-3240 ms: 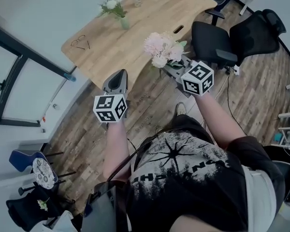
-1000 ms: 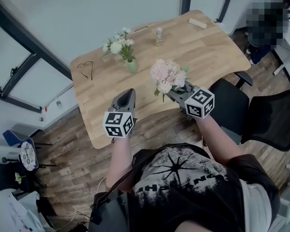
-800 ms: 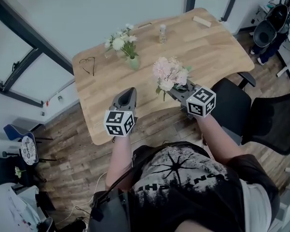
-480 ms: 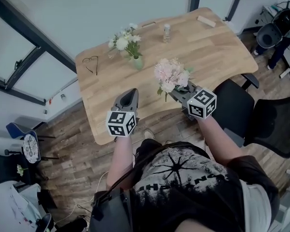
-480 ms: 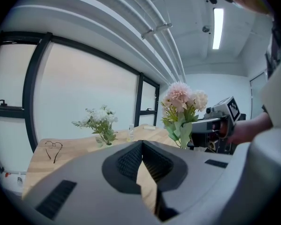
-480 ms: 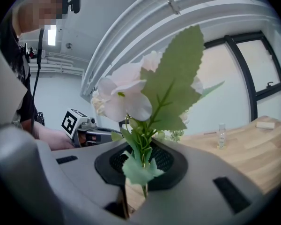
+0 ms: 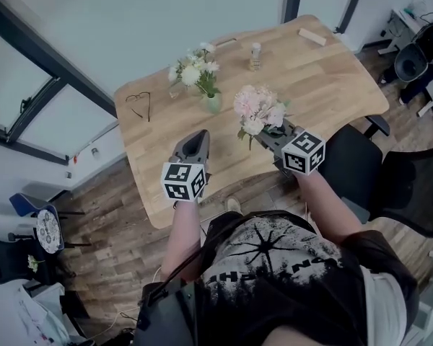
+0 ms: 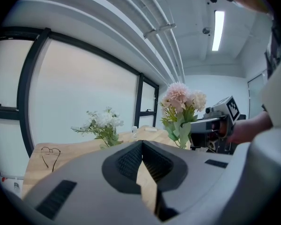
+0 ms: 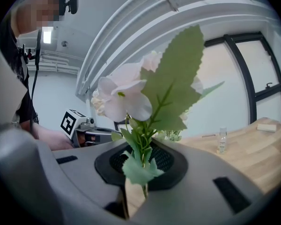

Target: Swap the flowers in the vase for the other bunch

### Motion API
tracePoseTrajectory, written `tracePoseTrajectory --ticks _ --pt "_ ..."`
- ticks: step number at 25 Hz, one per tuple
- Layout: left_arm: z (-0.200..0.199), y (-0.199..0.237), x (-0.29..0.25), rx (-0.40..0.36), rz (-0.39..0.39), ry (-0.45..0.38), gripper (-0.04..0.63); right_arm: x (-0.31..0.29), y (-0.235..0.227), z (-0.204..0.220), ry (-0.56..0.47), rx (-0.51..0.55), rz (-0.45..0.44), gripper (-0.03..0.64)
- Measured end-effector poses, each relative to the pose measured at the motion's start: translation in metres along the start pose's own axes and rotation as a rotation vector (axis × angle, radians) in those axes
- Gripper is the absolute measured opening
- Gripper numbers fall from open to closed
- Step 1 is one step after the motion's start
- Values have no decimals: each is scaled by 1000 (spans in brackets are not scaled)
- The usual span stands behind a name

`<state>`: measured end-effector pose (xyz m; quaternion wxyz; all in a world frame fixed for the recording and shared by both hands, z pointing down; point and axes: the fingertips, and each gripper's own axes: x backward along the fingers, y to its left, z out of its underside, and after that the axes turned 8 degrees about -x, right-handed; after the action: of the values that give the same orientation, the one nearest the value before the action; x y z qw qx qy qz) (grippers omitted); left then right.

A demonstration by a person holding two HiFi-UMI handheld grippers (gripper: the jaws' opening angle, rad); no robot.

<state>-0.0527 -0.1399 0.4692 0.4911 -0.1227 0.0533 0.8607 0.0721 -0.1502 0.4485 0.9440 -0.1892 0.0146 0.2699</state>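
The loose bunch (image 7: 258, 110) is coloured pale pink, the other bunch (image 7: 195, 71) white with green, the vase (image 7: 212, 104) pale green, the marker cubes (image 7: 184, 181) patterned in black-and-white squares

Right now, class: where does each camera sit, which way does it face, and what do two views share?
Head view: on the person's head, steeply down at the table; forearms, shirt, left gripper, right gripper show.
Left gripper view: on the left gripper, along its shut jaws towards the white flowers; right hand shows.
Right gripper view: on the right gripper, along jaws clamping the pink bunch; left hand shows.
Shared: each gripper view shows the other gripper.
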Motion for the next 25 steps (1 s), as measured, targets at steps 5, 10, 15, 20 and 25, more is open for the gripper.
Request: tracePoseTrajectory --ticks 5,10,15,20,25 --pt "-1 28 -10 11 24 1 14 -27 -4 -10 9 6 14 57" --pt "-4 54 -26 10 53 -10 14 -51 -14 -21 -5 4 45 57" --pt "-1 72 -40 17 84 -19 14 -67 -24 -24 -13 6 76 57" --pt "-1 83 -47 27 88 -25 14 -77 -30 -25 0 9 89 57" --pt "-3 94 -52 39 53 -13 14 -86 -41 -35 -1 9 64 57"
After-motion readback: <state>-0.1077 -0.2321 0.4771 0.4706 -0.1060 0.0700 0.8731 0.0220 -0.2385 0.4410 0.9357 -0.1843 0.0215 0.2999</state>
